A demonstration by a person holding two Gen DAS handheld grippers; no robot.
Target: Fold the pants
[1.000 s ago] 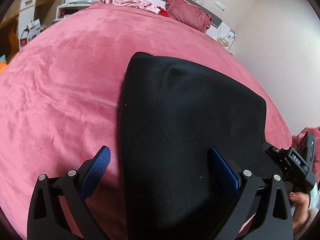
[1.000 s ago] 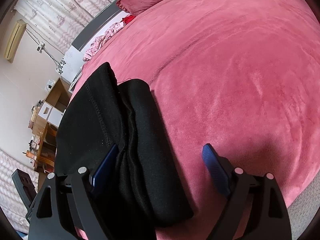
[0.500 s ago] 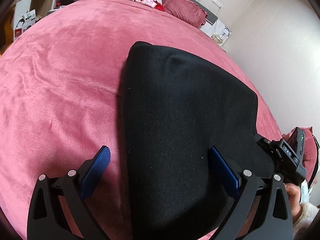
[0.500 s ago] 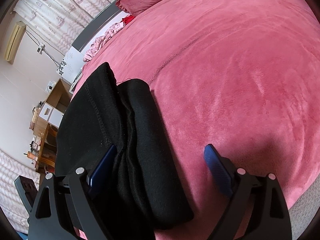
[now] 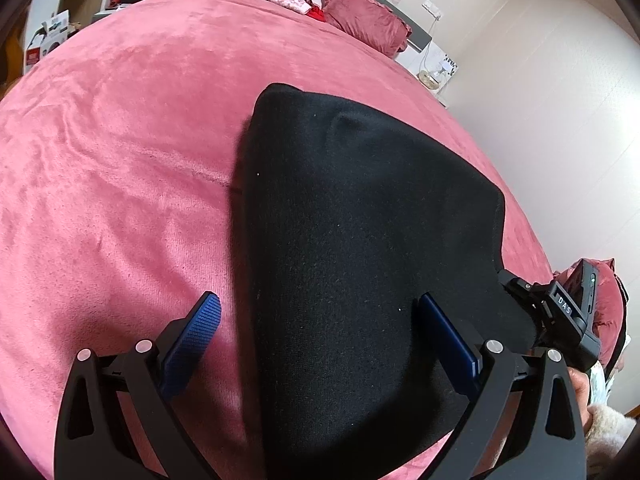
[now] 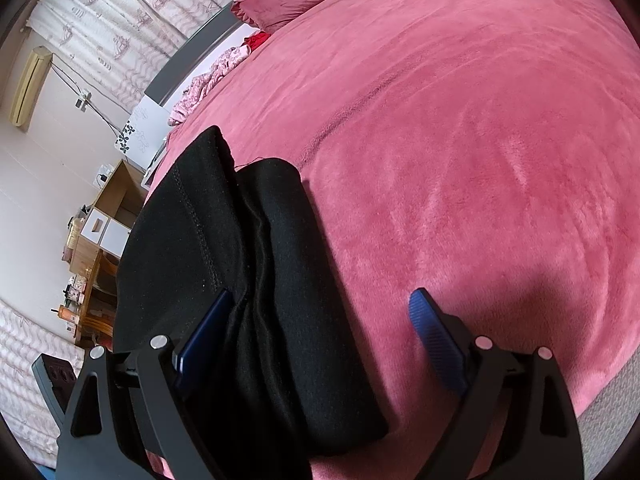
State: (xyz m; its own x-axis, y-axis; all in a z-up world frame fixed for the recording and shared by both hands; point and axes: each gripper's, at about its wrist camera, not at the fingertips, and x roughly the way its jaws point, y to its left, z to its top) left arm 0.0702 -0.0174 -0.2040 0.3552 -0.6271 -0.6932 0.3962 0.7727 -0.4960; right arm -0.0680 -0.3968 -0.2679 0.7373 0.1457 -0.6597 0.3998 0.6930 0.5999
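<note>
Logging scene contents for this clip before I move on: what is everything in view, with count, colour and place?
pants: one, black, folded into a thick bundle on the bedspread, near its front edge.
bedspread: one, pink plush, covering the whole bed.
pillow: one, dark pink, at the head of the bed.
crumpled clothes: a pink patterned heap with something red beside it, next to the pillow.
curtains: pale, patterned, behind the headboard.
wooden shelves: brown, cluttered, by the wall.
left tongs: black frame, blue pads, open, astride the pants' left edge.
right tongs: same make, open, over the pants' layered edge.
hand: one, holding the right tongs.
</note>
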